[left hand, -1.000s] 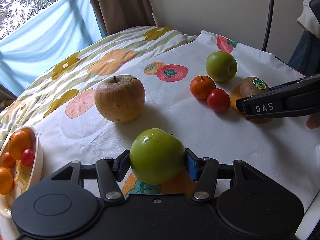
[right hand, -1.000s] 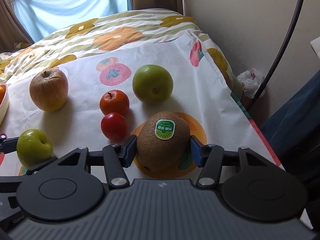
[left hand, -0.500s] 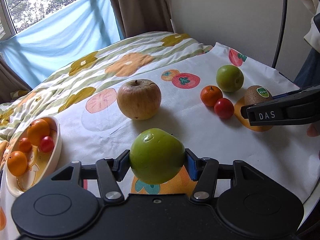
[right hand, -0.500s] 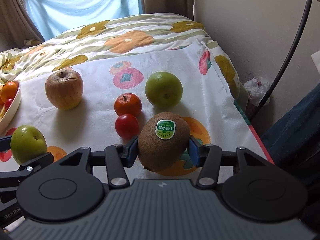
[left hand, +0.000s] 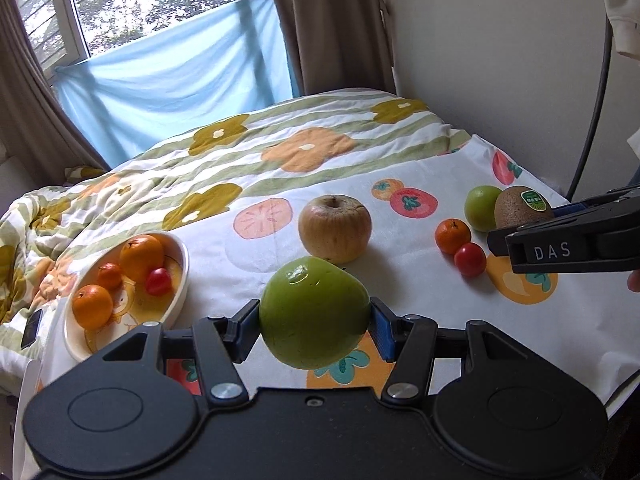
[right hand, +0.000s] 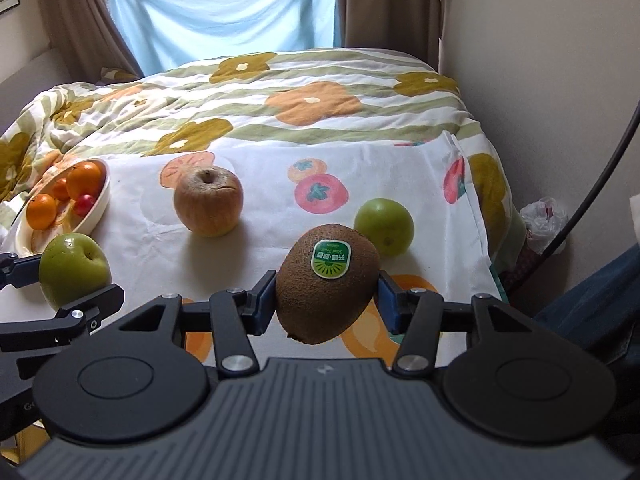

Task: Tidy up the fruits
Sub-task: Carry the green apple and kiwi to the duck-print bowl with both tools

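The left gripper (left hand: pixel 315 322) is clamped on a green apple (left hand: pixel 314 312), the right gripper (right hand: pixel 327 300) on a stickered kiwi (right hand: pixel 326 284), both above the bed's fruit-print cloth (left hand: pixel 256 264).

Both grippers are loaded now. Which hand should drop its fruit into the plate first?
Left, I'd judge. The left gripper holds the green apple right beside the plate, while the right gripper with the kiwi sits across the cloth, with the brown apple in between.

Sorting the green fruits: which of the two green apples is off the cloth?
The green apple clamped in the left gripper; the other green apple sits on the cloth beyond the mandarin.
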`<move>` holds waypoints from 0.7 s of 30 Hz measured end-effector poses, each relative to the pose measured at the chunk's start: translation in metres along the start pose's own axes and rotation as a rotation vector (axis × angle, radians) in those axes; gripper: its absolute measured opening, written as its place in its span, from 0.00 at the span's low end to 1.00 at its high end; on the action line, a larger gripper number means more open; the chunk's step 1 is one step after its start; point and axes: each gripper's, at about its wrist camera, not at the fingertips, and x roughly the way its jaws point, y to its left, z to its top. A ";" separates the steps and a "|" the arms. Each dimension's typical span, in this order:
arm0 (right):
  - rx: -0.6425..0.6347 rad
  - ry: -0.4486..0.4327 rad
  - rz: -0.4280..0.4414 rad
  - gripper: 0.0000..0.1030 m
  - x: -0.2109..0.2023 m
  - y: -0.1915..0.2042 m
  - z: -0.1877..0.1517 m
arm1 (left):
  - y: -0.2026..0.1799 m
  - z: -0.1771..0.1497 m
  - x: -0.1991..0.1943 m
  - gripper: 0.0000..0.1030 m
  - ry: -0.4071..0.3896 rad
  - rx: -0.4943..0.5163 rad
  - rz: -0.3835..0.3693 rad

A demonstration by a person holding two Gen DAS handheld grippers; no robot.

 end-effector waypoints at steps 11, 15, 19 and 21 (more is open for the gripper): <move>-0.115 -0.040 0.138 0.64 -0.030 0.061 0.033 | 0.059 0.007 -0.041 0.59 -0.016 -0.115 0.131; -0.156 -0.050 0.180 0.64 -0.032 0.090 0.045 | 0.089 0.006 -0.047 0.59 -0.018 -0.148 0.177; -0.183 -0.048 0.217 0.64 -0.026 0.121 0.058 | 0.119 0.005 -0.043 0.59 -0.005 -0.176 0.205; -0.194 -0.045 0.231 0.64 -0.021 0.137 0.063 | 0.134 0.004 -0.038 0.59 0.003 -0.184 0.217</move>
